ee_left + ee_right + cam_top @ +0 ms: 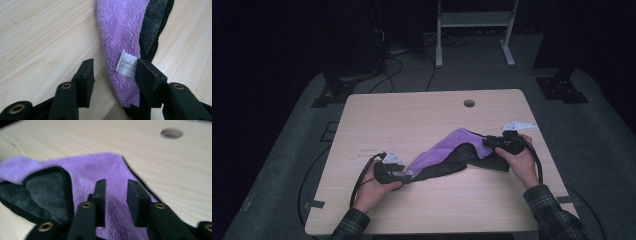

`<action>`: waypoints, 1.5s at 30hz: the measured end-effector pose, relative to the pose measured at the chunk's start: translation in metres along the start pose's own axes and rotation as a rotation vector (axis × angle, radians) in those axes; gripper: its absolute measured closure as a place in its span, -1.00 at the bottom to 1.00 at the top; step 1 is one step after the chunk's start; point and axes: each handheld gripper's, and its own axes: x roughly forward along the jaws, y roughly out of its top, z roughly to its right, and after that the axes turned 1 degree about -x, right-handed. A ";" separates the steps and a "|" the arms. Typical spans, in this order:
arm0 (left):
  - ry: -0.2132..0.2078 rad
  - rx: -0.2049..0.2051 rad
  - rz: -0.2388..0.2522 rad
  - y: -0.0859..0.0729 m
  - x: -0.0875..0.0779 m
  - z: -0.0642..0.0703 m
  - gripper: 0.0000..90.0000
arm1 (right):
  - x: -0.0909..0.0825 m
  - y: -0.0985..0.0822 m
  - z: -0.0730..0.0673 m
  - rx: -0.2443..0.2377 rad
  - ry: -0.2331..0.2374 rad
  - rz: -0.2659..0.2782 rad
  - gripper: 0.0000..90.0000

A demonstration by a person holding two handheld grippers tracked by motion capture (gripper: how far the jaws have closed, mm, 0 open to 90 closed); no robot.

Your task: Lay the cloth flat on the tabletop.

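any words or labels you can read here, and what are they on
"POLYESTER" on the white care tag sewn to the purple side of the cloth, cut short by the tag's edge, in the left gripper view.
"POLYAMIDE" on the line beside it, half hidden behind a black jaw.
In the high view the tag is too small to read.

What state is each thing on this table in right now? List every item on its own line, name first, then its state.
cloth: partly folded, purple face over the dark grey side, lying on the table.
label: sticking out from the cloth's edge, against one pad.
left gripper: jaws apart around the cloth's end, one pad touching it, the other clear.
right gripper: jaws parted over the purple face, not pinching.
table: bare wood, cable hole unplugged.
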 end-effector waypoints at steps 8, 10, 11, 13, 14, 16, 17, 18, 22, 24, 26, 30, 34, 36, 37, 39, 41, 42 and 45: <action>0.002 -0.001 0.002 0.000 0.000 0.000 0.08 | -0.022 -0.005 -0.019 -0.069 0.037 -0.006 0.45; 0.002 -0.002 0.001 0.000 0.000 0.000 0.08 | -0.022 -0.011 -0.026 -0.089 0.046 -0.035 0.45; 0.002 -0.002 0.001 0.000 0.000 0.000 0.08 | -0.020 -0.014 -0.028 -0.095 0.047 -0.043 0.45; 0.001 -0.001 0.000 0.000 0.000 0.000 0.08 | -0.016 -0.019 -0.032 -0.108 0.049 -0.069 0.43; 0.001 -0.001 0.000 0.000 0.000 0.000 0.08 | -0.013 -0.021 -0.033 -0.114 0.046 -0.085 0.42; 0.001 -0.001 -0.002 0.000 0.000 0.000 0.08 | -0.007 -0.024 -0.035 -0.123 0.046 -0.097 0.40; 0.000 0.000 -0.004 0.000 0.000 0.000 0.08 | -0.004 -0.025 -0.036 -0.131 0.041 -0.101 0.37; 0.000 -0.002 -0.002 0.000 0.001 0.000 0.08 | 0.000 -0.026 -0.038 -0.134 0.041 -0.114 0.34; -0.002 -0.005 -0.001 0.000 0.001 -0.001 0.08 | 0.013 -0.029 -0.041 -0.178 0.014 -0.147 0.32; -0.003 -0.006 0.000 0.000 0.001 -0.001 0.08 | 0.016 -0.029 -0.039 -0.190 0.000 -0.149 0.32; -0.005 -0.009 0.000 0.000 0.001 -0.001 0.08 | 0.018 -0.029 -0.038 -0.195 -0.004 -0.151 0.38; -0.006 -0.010 -0.001 0.000 0.001 -0.001 0.08 | 0.015 -0.026 -0.035 -0.181 -0.012 -0.146 0.75; -0.008 -0.010 0.005 0.000 0.000 -0.001 0.07 | 0.009 -0.024 -0.029 -0.135 -0.008 -0.125 0.85; -0.015 -0.019 0.018 0.000 -0.004 -0.002 0.05 | 0.003 -0.021 -0.027 -0.121 -0.014 -0.099 0.86; -0.018 -0.024 0.026 0.001 -0.006 -0.002 0.04 | 0.000 -0.020 -0.026 -0.112 -0.013 -0.084 0.86; -0.014 -0.026 0.050 0.001 -0.013 -0.002 0.04 | -0.006 -0.016 -0.024 -0.103 -0.014 -0.059 0.87; -0.009 -0.022 0.066 0.002 -0.019 -0.002 0.02 | -0.013 -0.013 -0.021 -0.089 -0.015 -0.033 0.87; -0.009 -0.024 0.076 0.003 -0.021 -0.001 0.02 | -0.016 -0.011 -0.020 -0.083 -0.015 -0.027 0.87; -0.016 -0.016 0.082 0.000 -0.024 0.003 0.03 | -0.019 -0.012 -0.015 -0.076 -0.022 -0.022 0.87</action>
